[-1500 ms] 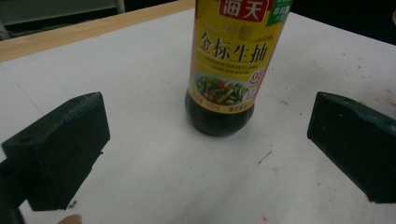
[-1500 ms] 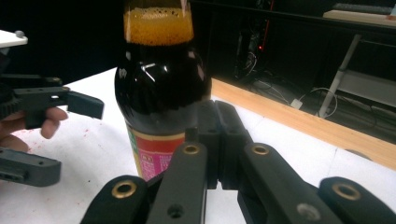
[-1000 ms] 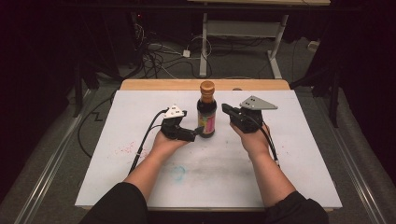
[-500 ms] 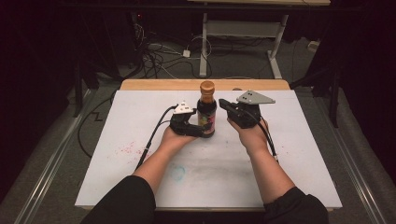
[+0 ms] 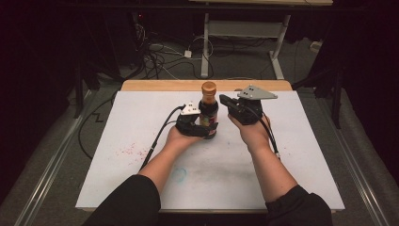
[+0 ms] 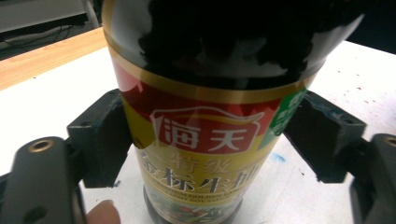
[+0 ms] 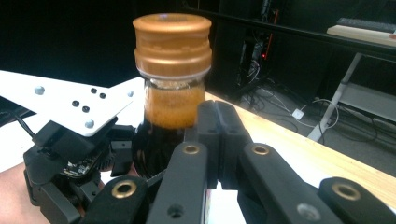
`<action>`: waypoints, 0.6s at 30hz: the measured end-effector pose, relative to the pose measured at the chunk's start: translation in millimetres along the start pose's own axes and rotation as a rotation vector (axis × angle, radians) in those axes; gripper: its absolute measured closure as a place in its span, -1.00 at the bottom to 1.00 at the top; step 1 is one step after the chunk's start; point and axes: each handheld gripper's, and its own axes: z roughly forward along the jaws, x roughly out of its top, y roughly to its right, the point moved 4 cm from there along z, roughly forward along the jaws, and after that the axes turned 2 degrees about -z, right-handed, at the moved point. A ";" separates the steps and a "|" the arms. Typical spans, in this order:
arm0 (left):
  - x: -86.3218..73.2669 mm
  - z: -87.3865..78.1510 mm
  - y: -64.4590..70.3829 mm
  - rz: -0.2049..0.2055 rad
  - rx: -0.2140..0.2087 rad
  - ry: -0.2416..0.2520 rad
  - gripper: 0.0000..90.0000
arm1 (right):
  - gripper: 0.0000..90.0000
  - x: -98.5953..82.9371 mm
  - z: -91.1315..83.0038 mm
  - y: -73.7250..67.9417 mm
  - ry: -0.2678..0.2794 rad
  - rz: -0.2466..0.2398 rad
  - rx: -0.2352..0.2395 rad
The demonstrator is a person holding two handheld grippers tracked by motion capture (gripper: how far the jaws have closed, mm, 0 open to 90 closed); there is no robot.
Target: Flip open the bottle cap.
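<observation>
Bottle: a dark sauce bottle [image 5: 208,111] stood upright on the white table [image 5: 291,160], near the top middle of the high view, close to the wooden strip [image 5: 155,85] at the far edge.
Cap: the gold cap [image 7: 171,42] was on top of the bottle, in the upper middle of the right gripper view.
Label: the red and gold label [image 6: 205,144] sat in the middle of the left gripper view, with white letters on it.
Left gripper: the left gripper [image 5: 203,130] was at the bottom part of the bottle, just left of it in the high view. Its two black jaws stood one on each side of the label and pressed against the bottle, so it was gripping the bottle.
Right gripper: the right gripper [image 5: 224,100] was just right of the bottle's neck in the high view. Its jaws were squeezed together with nothing between them. The tips were very near the neck, but I cannot tell if they touched it.
Hands: a fingertip [image 6: 102,212] showed at the bottom left of the left gripper view.
Floor: cables [image 5: 160,59] lay on the floor at the top of the high view.
</observation>
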 end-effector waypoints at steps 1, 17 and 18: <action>0.6 -0.1 -0.3 -0.001 0.004 0.003 -0.52 | 1.00 1.3 -0.2 0.2 0.004 -0.006 -0.003; -0.9 -0.4 -0.6 0.030 0.016 0.017 -0.38 | 1.00 19.3 -0.4 -2.7 0.006 -0.043 -0.013; -0.9 -0.3 -0.6 0.032 0.017 0.017 -0.38 | 1.00 20.4 -0.2 -2.8 0.003 -0.045 -0.014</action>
